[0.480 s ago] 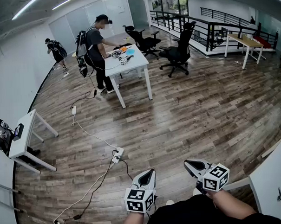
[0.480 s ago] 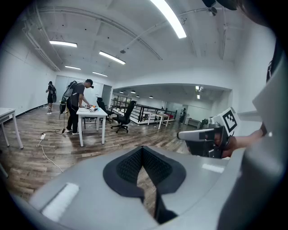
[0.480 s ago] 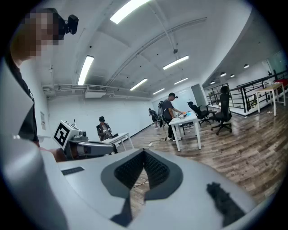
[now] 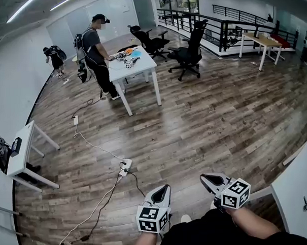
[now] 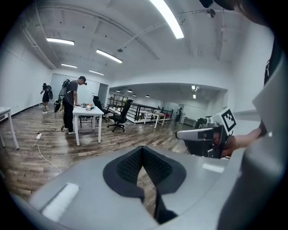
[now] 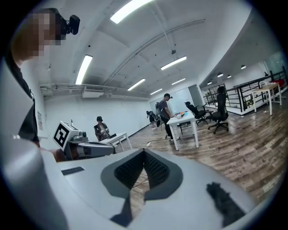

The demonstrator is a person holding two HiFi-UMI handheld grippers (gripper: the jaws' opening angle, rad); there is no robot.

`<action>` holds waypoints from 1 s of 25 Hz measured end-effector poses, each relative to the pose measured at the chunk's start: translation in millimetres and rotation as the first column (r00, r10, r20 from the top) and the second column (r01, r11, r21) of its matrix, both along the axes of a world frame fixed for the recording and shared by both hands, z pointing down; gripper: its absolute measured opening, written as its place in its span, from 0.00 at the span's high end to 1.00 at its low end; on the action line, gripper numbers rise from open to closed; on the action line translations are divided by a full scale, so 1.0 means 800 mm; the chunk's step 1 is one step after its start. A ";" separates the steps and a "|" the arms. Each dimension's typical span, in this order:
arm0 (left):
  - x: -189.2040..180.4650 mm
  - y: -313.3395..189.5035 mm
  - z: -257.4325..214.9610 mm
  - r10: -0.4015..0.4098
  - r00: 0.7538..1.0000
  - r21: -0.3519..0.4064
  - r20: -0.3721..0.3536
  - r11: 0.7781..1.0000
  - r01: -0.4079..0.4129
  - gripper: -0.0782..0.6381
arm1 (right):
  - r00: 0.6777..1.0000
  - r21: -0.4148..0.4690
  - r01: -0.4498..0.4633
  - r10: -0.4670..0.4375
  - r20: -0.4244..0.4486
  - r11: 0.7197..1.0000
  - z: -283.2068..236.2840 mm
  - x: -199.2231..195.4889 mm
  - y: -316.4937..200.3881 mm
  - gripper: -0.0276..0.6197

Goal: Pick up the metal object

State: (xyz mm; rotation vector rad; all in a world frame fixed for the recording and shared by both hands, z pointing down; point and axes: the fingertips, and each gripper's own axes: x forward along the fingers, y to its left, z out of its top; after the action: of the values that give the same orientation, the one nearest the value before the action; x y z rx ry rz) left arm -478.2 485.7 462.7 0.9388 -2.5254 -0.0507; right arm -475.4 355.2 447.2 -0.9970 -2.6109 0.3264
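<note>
**Object of metal not in plain sight; both sets of fingers closed on nothing**

No metal object can be picked out with confidence in any view. The likeliest spot may be the white surface (image 4: 299, 194) cut off at the right edge of the head view. A small dark item (image 4: 305, 205) lies there, too small to name. The far surface (image 4: 136, 67), where another person (image 4: 94, 46) stands, carries small orange and blue things, also too distant to read.

Since half a second ago the head view has shifted a little. The far surface and the office chairs (image 4: 188, 54) now sit slightly nearer the top left of the frame. The left gripper (image 4: 163, 189) and right gripper (image 4: 206, 179) hold the same place low in it, over the wooden floor (image 4: 219, 121). I judge that to be a turn of the head, a look round rather than a reach, so the pickup has not begun.

Each gripper view shows its fingers pressed together at the tips with only floor behind them. Both are closed and empty, and they would need to open before any grasp.

The person's own body blocks the bottom of the head view, and the near right surface is mostly out of frame.
</note>
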 end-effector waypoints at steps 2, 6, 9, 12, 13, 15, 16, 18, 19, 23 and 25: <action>0.004 -0.011 0.003 0.032 0.999 -0.007 0.000 0.999 -0.032 0.88 | 1.000 -0.001 -0.017 0.017 0.001 1.000 0.002 0.007 -0.006 0.96; 0.009 -0.044 0.009 0.110 0.994 -0.022 -0.011 0.994 -0.110 0.88 | 0.998 0.003 -0.057 0.057 0.004 0.998 0.003 0.020 -0.025 0.96; 0.015 -0.074 0.011 0.168 0.986 -0.018 -0.018 0.986 -0.168 0.88 | 0.995 0.005 -0.103 0.103 -0.003 0.995 0.005 0.033 -0.047 0.96; 0.023 -0.107 0.017 0.225 0.974 -0.017 -0.021 0.974 -0.226 0.88 | 0.987 0.006 -0.163 0.163 -0.004 0.987 0.008 0.049 -0.080 0.96; 0.027 -0.120 0.021 0.244 0.969 -0.019 -0.022 0.969 -0.245 0.88 | 0.983 0.006 -0.184 0.184 -0.003 0.983 0.011 0.056 -0.092 0.96; 0.034 -0.147 0.030 0.285 0.958 -0.021 -0.024 0.958 -0.286 0.88 | 0.973 0.008 -0.230 0.230 -0.001 0.973 0.016 0.073 -0.118 0.96; 0.037 -0.161 0.033 0.308 0.951 -0.021 -0.024 0.951 -0.308 0.88 | 0.967 0.011 -0.254 0.254 0.001 0.967 0.018 0.083 -0.131 0.96; 0.046 -0.190 0.034 0.355 0.935 -0.018 -0.021 0.934 -0.356 0.88 | 0.953 0.021 -0.303 0.303 0.003 0.953 0.017 0.105 -0.155 0.96; 0.051 -0.204 0.032 0.380 0.925 -0.015 -0.019 0.925 -0.380 0.88 | 0.945 0.025 -0.328 0.328 0.000 0.944 0.017 0.117 -0.167 0.96; 0.086 -0.257 0.020 0.468 0.884 0.001 -0.011 0.884 -0.468 0.88 | 0.907 0.034 -0.419 0.420 -0.019 0.907 0.013 0.176 -0.205 0.96; 0.111 -0.281 0.015 0.505 0.863 0.004 -0.003 0.863 -0.505 0.88 | 0.892 0.038 -0.452 0.452 -0.018 0.891 0.009 0.208 -0.221 0.96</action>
State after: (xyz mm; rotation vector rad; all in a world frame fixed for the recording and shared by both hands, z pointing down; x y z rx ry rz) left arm -389.4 260.9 474.7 1.5689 -2.1927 0.1054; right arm -308.6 178.1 454.7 -0.3534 -2.7905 0.3993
